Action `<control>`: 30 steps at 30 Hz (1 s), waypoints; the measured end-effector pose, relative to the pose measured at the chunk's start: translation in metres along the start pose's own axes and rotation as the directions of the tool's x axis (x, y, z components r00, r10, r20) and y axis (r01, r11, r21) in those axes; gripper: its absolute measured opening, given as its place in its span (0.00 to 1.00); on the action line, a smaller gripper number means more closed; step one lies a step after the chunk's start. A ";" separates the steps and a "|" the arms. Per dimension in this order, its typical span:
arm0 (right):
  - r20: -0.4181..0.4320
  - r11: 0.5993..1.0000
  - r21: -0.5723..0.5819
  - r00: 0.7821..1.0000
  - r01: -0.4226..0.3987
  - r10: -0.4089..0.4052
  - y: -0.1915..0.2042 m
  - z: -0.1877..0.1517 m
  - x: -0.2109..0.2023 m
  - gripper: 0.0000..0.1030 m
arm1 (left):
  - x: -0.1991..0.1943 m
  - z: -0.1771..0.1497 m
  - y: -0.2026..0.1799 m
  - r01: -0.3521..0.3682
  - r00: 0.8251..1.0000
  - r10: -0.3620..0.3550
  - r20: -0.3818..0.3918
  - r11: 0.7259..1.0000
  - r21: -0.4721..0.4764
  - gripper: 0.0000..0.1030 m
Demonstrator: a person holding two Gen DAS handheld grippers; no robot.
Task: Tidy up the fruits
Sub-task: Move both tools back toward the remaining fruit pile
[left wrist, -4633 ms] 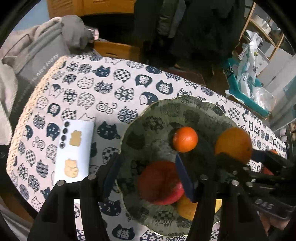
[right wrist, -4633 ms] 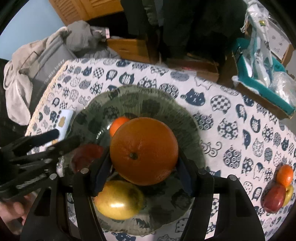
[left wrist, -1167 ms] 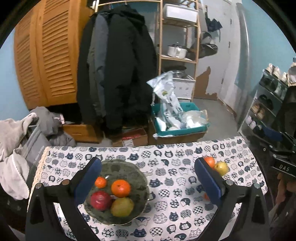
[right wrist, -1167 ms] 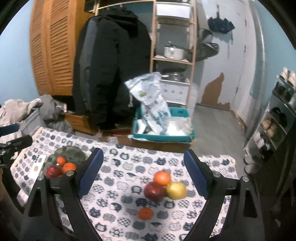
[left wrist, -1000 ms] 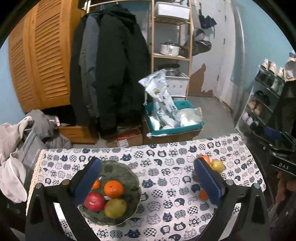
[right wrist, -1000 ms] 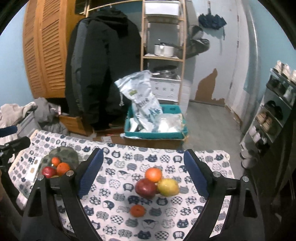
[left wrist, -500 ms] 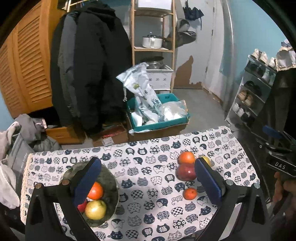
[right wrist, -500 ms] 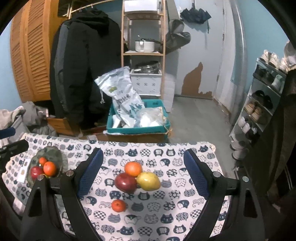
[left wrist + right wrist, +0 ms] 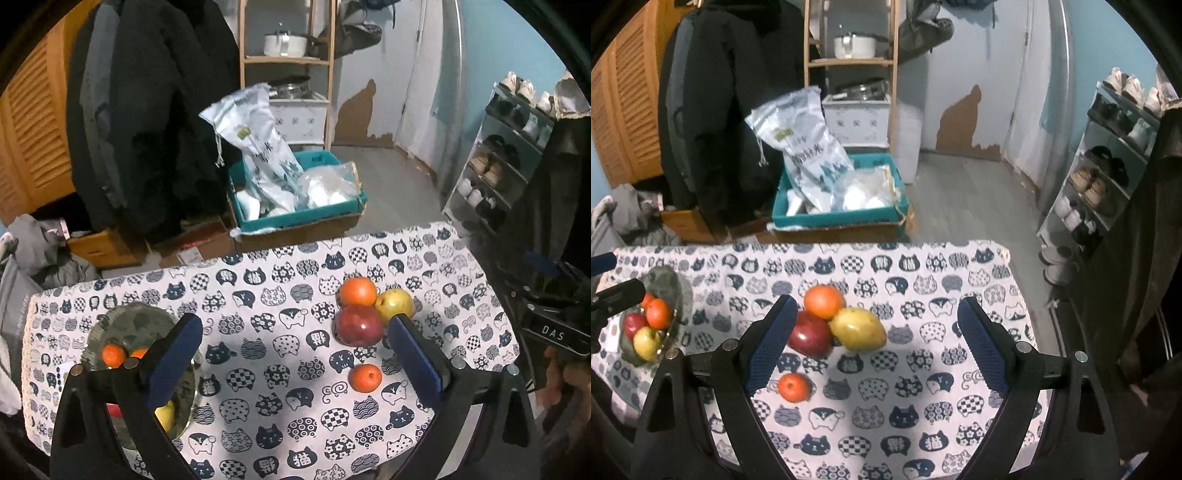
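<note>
L gripper (image 9: 295,343): black frame arms, blue ribbed pads, silver round bolts. R gripper (image 9: 877,341): same build, black w/ blue pads, silver bolts; seen from L cam its body carries white "DAS" label, blue tape strip above

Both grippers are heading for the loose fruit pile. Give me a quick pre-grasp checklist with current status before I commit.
1. Right gripper open and empty: ok, blue pads wide apart, nothing between them.
2. Left gripper open and empty: ok.
3. Loose fruit in view on the cat-print tablecloth: ok. Large orange, dark red apple and yellow-green pear-like fruit bunched together; small tangerine sits apart, nearer.
4. Clean single-fruit grasp: not ok for the bunched three, they touch; the tangerine is free.
5. Room in the dark patterned glass bowl: cannot tell; it already holds four fruits.
6. Grippers clear of each other: ok, left gripper only at the right view's left edge.
</note>
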State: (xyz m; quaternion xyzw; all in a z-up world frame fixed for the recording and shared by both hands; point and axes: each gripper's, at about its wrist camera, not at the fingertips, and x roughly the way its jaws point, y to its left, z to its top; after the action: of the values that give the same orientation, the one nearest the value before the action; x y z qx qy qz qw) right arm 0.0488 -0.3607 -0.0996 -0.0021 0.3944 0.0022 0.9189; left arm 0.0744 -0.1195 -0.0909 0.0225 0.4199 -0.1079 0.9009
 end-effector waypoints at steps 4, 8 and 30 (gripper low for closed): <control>-0.038 1.000 0.000 0.999 0.005 -0.005 -0.002 -0.004 0.014 0.86 | 0.024 -0.004 -0.004 0.011 0.999 -0.012 -0.046 1.000 -0.010 0.99; -0.091 1.000 0.012 0.996 -0.005 0.006 -0.006 -0.009 0.032 0.86 | 0.046 -0.007 -0.008 0.021 0.996 -0.022 -0.090 1.000 -0.012 0.99; -0.374 0.982 0.191 0.924 -0.009 0.082 -0.041 -0.059 0.144 0.86 | 0.160 -0.029 -0.044 0.062 0.953 -0.064 -0.295 0.998 -0.017 0.99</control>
State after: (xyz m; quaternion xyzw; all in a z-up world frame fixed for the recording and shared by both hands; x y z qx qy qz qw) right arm 0.1055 -0.4014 -0.2448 0.0924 0.5633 -0.0136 0.8209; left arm 0.1434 -0.1872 -0.2291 0.0214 0.5505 -0.1305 0.8243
